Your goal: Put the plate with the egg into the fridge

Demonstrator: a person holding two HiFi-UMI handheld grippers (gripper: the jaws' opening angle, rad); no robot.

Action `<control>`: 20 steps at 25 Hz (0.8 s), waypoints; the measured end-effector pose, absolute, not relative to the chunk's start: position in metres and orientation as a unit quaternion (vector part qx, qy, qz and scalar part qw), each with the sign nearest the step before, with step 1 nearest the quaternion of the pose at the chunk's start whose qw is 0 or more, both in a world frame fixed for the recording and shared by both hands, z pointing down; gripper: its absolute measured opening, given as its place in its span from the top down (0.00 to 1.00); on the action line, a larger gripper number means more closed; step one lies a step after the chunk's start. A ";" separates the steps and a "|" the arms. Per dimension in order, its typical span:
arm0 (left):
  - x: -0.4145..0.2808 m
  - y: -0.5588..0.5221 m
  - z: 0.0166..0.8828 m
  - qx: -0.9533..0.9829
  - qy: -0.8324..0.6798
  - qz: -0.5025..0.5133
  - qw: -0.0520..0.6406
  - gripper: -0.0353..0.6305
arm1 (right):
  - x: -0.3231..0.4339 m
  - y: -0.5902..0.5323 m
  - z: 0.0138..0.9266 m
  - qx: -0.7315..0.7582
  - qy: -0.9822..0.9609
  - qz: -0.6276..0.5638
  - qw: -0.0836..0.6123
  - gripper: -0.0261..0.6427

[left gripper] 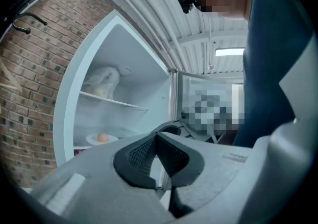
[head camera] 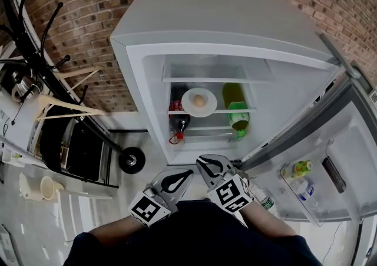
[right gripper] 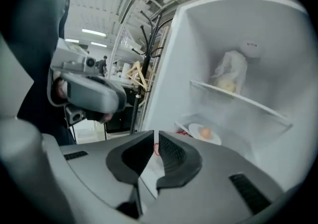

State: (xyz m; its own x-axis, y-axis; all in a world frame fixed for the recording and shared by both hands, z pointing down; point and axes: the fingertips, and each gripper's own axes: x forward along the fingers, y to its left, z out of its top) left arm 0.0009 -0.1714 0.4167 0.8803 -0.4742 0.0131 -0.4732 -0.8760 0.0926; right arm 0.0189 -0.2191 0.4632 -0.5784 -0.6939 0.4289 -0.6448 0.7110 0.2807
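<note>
The white plate [head camera: 199, 102] with a brown egg [head camera: 199, 100] rests on the middle shelf of the open fridge [head camera: 141, 82]. It also shows in the left gripper view, where the plate [left gripper: 102, 139] is small and low, and in the right gripper view as the plate [right gripper: 204, 133]. Both grippers are held back near the person's body, well short of the fridge. My left gripper [head camera: 187, 173] [left gripper: 156, 136] is shut and empty, its tips touching. My right gripper [head camera: 201, 162] [right gripper: 156, 136] shows a narrow slit between its jaws, with nothing in it.
A green bottle [head camera: 237, 111] and a dark bottle with a red label [head camera: 178, 118] flank the plate. The fridge door [head camera: 330, 158] stands open at the right with bottles in its rack. A black coat rack [head camera: 47, 52] with wooden hangers stands left. A pale bag [right gripper: 229, 71] lies on the upper shelf.
</note>
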 end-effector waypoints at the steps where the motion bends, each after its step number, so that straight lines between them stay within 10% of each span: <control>1: 0.002 -0.171 0.417 0.969 -0.243 -0.003 0.046 0.95 | 0.017 -0.214 0.460 0.372 -0.897 -0.019 0.238 0.91; 20: 0.005 -0.172 0.420 0.970 -0.240 0.003 0.041 0.95 | 0.014 -0.183 0.446 0.351 -0.932 0.064 0.056 0.95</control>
State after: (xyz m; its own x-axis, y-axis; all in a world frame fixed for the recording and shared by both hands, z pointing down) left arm 0.0052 -0.1719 0.4198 0.8850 -0.4650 0.0261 -0.4655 -0.8817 0.0774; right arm 0.0135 -0.1831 0.4458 -0.7472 -0.6475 0.1497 -0.6619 0.7453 -0.0803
